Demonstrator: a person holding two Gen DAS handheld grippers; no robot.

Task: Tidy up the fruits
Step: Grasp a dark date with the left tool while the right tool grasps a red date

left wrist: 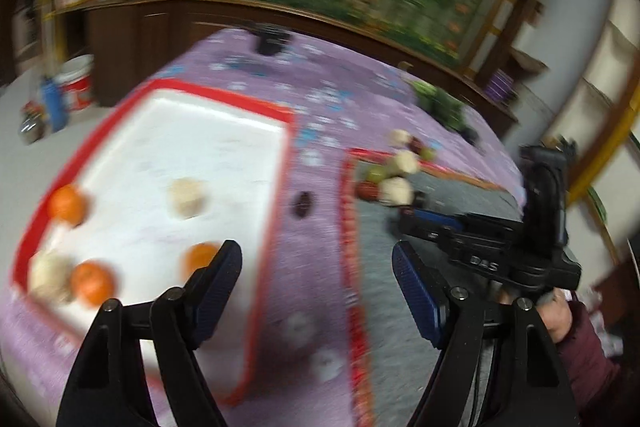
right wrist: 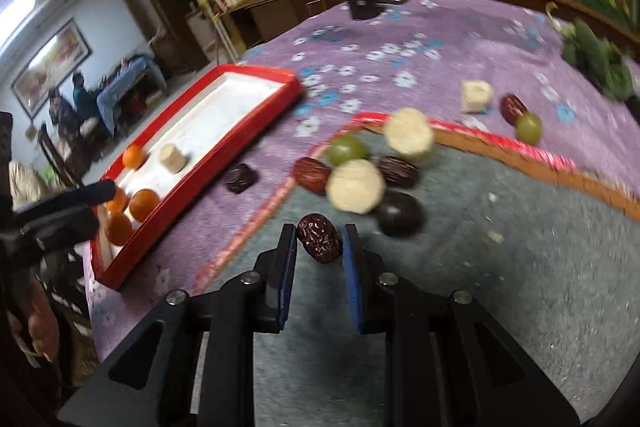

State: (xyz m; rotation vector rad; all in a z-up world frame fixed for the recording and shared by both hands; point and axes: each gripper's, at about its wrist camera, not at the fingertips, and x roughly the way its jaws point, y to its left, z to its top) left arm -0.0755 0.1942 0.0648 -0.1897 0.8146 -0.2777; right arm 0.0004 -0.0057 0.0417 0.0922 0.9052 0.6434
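My right gripper [right wrist: 319, 241] pinched a wrinkled red date [right wrist: 319, 237] between its fingers, lifted above the grey mat [right wrist: 500, 267]. To land it well I judged a steady carry toward the red-rimmed tray [right wrist: 200, 167] best. My left gripper [left wrist: 316, 259] hung wide open, empty, over the tray's edge.
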